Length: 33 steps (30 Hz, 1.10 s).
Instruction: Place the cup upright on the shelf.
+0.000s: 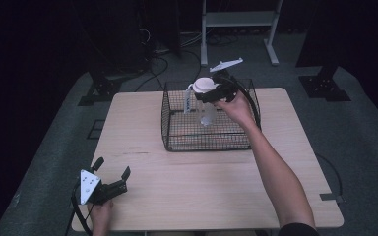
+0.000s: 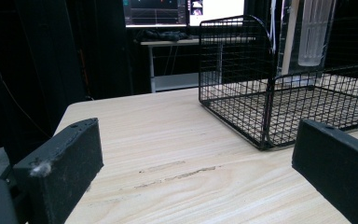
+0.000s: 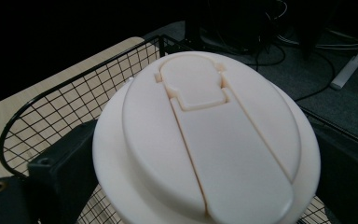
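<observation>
While the right claw [image 1: 215, 91] clamps a white-lidded bottle [image 1: 205, 101] above the wire basket [image 1: 177, 140] at upper centre, the left claw [image 1: 112, 173] rests wide open, empty, at lower left on the surface [image 1: 202, 182].

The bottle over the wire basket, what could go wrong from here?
1. The right claw grips the clear bottle just under its cream lid, so the long body hangs free and could swing or slip.
2. The bottle hangs above the wire basket; lowered off line, it might catch the mesh wall.
3. The basket looks light, and the left claw rests far off, open, so a knock could shift it.
</observation>
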Available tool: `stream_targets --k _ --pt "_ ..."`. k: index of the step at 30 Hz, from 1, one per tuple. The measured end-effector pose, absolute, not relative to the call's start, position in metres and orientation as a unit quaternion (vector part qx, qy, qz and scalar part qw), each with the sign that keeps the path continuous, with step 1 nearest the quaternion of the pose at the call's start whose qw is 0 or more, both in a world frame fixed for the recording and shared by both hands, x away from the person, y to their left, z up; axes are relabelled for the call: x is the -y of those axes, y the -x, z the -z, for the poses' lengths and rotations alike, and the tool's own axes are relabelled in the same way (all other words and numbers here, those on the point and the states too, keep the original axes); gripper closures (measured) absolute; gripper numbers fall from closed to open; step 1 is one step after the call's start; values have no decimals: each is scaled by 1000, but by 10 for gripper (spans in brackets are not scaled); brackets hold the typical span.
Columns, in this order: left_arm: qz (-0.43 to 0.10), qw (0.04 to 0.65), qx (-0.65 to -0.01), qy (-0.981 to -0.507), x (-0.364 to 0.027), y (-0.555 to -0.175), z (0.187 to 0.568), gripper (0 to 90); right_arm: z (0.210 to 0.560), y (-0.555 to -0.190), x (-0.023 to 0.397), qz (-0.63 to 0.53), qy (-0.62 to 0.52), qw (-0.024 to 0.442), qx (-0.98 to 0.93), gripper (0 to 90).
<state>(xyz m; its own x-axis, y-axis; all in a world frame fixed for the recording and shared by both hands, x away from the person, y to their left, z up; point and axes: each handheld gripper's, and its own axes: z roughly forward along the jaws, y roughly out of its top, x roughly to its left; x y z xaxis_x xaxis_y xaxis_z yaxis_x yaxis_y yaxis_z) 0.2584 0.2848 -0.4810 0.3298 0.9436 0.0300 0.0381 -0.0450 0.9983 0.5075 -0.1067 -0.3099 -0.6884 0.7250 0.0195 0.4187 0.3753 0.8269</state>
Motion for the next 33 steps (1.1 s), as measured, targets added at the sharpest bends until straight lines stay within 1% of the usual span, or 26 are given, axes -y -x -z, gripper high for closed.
stream_targets --k 14,33 --pt "-407 557 -411 -596 -286 -258 481 9 328 -516 93 -423 -355 184 -813 44" --pt "-407 557 -411 -597 -285 -258 481 9 355 -520 95 -408 -353 190 -820 44"
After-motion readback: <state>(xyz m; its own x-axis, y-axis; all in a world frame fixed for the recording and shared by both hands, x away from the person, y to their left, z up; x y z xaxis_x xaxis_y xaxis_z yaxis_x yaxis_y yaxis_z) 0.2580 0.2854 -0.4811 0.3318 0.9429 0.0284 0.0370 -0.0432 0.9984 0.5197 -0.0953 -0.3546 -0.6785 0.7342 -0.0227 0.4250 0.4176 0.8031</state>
